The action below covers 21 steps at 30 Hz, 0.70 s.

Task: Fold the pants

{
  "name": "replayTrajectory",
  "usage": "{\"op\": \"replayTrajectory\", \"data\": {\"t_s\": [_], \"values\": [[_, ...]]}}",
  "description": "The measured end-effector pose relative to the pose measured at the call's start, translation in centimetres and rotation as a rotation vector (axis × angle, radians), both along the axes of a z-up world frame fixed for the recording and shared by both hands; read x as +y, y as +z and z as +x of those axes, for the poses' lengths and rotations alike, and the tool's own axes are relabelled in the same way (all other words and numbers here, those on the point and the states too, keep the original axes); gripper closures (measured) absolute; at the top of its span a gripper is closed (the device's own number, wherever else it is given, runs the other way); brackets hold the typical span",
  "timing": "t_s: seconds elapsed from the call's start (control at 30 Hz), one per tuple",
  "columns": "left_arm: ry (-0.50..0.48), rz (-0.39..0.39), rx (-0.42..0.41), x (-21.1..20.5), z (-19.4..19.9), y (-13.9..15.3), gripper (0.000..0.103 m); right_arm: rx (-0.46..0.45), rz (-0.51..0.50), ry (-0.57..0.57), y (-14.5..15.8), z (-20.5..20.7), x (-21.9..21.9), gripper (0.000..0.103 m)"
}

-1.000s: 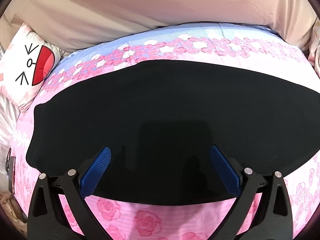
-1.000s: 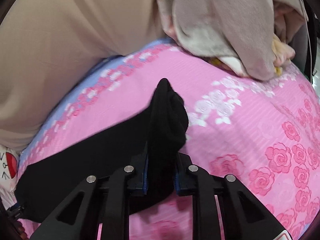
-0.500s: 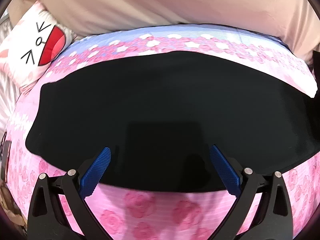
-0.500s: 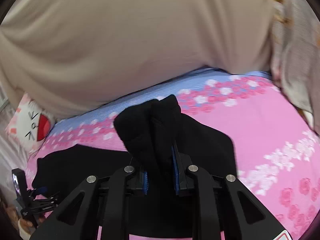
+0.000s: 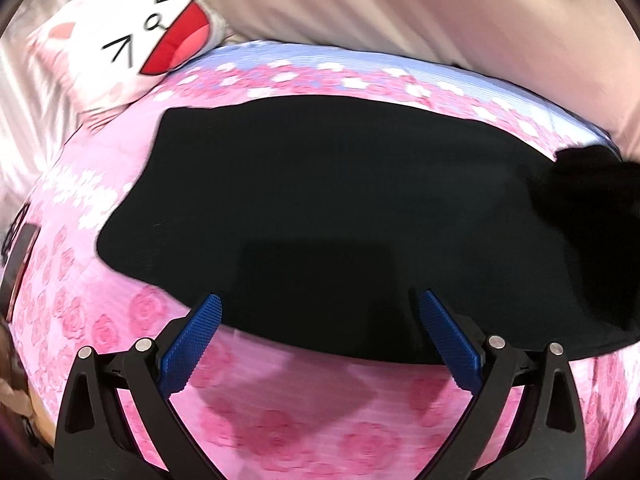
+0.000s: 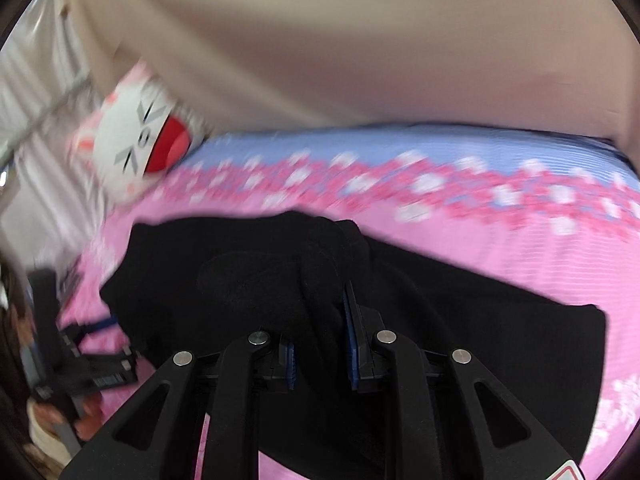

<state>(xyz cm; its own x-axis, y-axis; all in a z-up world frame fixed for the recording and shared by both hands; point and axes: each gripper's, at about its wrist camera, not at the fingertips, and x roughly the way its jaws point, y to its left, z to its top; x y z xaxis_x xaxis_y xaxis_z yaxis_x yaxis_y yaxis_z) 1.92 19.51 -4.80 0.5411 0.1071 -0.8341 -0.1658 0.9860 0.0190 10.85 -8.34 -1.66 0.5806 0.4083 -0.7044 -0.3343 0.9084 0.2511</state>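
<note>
With the right hand-held gripper [image 6: 320, 356] clamping bunched pants [image 6: 248, 280] and the left hand-held gripper [image 5: 318, 344] wide open, empty, the unpinned fold may land crooked.

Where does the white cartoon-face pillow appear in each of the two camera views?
Left wrist view: the cartoon-face pillow is at the upper left, beyond the far left end of the black pants.
Right wrist view: the pillow is at the left, above the middle, blurred.
Shared landmark: the blue band of the bedsheet, running along the beige cover.
</note>
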Motion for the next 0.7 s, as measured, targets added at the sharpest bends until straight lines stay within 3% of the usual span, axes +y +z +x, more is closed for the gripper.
{"op": "replayTrajectory", "data": {"t_s": [0.17,0.27,0.33,0.43,0.53,0.6,0.63,0.67,0.7], "values": [[0.03,-0.015,0.0,1.9,-0.2,-0.2,0.006,0.056,-0.153,0.078,-4.1,-0.7,4.1,0.078],[0.029,-0.02,0.001,2.1,0.0,-0.4,0.006,0.014,-0.22,0.084,-4.0,-1.7,4.7,0.065],[0.023,-0.018,0.0,1.9,0.2,-0.4,0.006,-0.008,-0.254,0.085,-3.6,-1.8,5.5,0.062],[0.014,-0.026,0.0,1.5,0.5,-0.5,0.006,-0.034,-0.287,0.107,-3.8,-1.3,6.4,0.064],[0.011,-0.044,0.001,1.7,0.4,-0.4,0.006,0.001,-0.247,0.113,-3.5,-0.9,6.5,0.082],[0.013,-0.052,-0.003,2.0,0.2,-0.3,0.006,-0.037,-0.261,0.132,-2.5,-1.7,7.1,0.079],[0.021,-0.05,-0.001,2.2,0.2,-0.4,0.006,-0.04,-0.272,0.154,-2.4,-1.9,7.6,0.071],[0.026,-0.05,0.002,2.3,0.3,-0.5,0.006,-0.021,-0.285,0.195,-2.9,-2.1,8.1,0.043],[0.031,-0.051,0.008,2.5,0.4,-0.6,0.006,0.038,-0.284,0.257,-3.7,-2.3,8.6,0.035]]}}
